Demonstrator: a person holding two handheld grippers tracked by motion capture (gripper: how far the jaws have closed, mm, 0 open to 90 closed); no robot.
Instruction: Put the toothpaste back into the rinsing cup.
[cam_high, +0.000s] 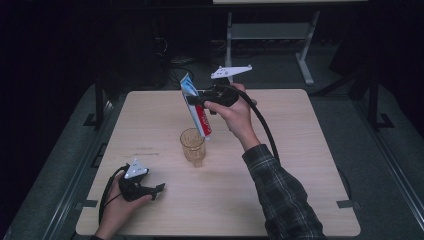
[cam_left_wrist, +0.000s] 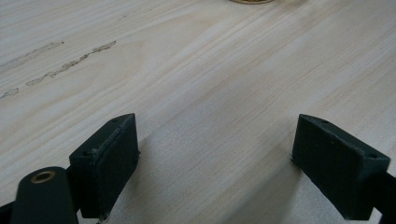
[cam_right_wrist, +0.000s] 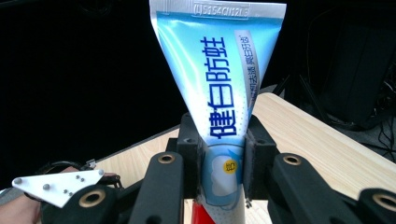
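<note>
1. My right gripper (cam_high: 196, 100), raised above the far middle of the pale wood-grain counter (cam_high: 300, 165), has its two black fingers (cam_right_wrist: 189, 140) clenched on a blue, white and red toothpaste tube (cam_high: 196, 107).
2. In the right gripper view the fingers press the tube from both sides near its middle; the flat crimped end (cam_right_wrist: 217, 9) stands above them, and the red part runs below.
3. From the high view the tube hangs tilted, crimped end up and away from me, red end down and toward me.
4. The tube's lower end sits just above and beside the rim of a clear amber ribbed glass tumbler (cam_high: 192, 146); I cannot tell whether they touch.
5. The tumbler stands upright on the counter, near its middle.
6. My left gripper (cam_high: 159, 189) lies low at the near left corner of the counter, held in my left hand (cam_high: 117, 207), well apart from the tumbler.
7. In the left gripper view its black fingers (cam_left_wrist: 109, 163) are spread wide and released, with bare wood between them.
8. A grey three-cornered plate (cam_high: 231, 72) tops my right gripper; a black cable (cam_high: 265, 125) trails from it past my plaid sleeve (cam_high: 282, 195).
</note>
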